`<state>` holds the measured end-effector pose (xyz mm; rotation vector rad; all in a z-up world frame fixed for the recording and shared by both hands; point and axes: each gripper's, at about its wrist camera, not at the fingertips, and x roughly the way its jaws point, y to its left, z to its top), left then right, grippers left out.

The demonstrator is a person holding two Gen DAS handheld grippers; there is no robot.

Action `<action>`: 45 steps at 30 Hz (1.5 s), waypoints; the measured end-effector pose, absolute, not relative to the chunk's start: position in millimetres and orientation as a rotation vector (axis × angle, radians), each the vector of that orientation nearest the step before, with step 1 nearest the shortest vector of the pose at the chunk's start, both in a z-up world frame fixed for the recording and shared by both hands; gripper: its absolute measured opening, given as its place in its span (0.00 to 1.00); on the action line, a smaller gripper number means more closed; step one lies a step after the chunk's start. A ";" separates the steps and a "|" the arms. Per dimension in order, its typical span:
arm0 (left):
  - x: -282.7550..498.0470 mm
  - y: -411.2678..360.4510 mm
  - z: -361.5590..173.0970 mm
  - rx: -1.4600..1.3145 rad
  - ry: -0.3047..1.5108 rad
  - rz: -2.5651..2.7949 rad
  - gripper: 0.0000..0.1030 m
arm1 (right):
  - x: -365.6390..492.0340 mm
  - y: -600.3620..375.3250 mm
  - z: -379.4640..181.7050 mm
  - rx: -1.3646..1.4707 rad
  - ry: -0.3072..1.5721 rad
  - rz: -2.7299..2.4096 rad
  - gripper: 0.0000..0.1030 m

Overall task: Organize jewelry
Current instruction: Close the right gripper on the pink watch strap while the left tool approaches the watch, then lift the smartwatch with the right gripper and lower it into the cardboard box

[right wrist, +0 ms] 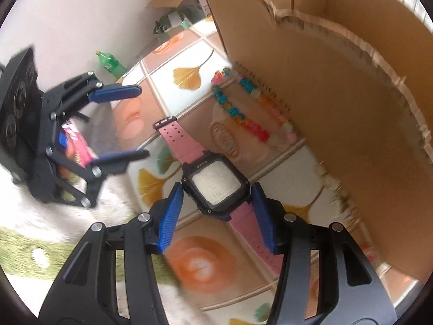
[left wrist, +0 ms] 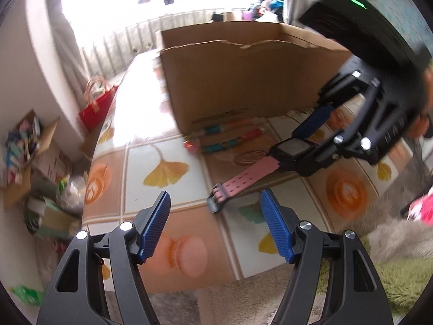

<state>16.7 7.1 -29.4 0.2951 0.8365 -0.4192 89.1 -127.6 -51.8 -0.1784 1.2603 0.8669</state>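
pink watch lined up, grasp not yet made

pink-strapped watch [right wrist: 215, 187] lies flat on the patterned table cover [right wrist: 189, 59], just in front of the cardboard box [right wrist: 338, 94]. your right gripper [right wrist: 216, 203] straddles the watch case: one blue pad sits on each side of the black body, jaws apart, and from the right wrist view the pads look close to the case but you cannot tell if either touches it. nothing is clamped yet.

your left gripper [left wrist: 216, 216] hangs with its jaws wide apart and empty, near the buckle end of the strap, which lies just ahead of its tips in the left wrist view. a bead necklace [right wrist: 243, 108] lies beside the box wall, beyond the watch and apart from it.

the step in hand looks like picking up the watch, the first piece to go somewhere tidy, probably into the box. the next move calls for you to close the right jaws squarely on the sides of the case, not on the soft strap, which would likely flop or slip. keep the pads level so the case does not twist out. then lift enough for the trailing strap to clear the box's torn edge. the left gripper can stay clear, or steady the buckle end if the strap swings.
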 end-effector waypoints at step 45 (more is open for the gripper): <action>27.8 -4.5 -19.7 0.269 0.866 -0.448 0.06 | -9.0 -181.8 -30.2 -0.376 0.913 0.415 0.02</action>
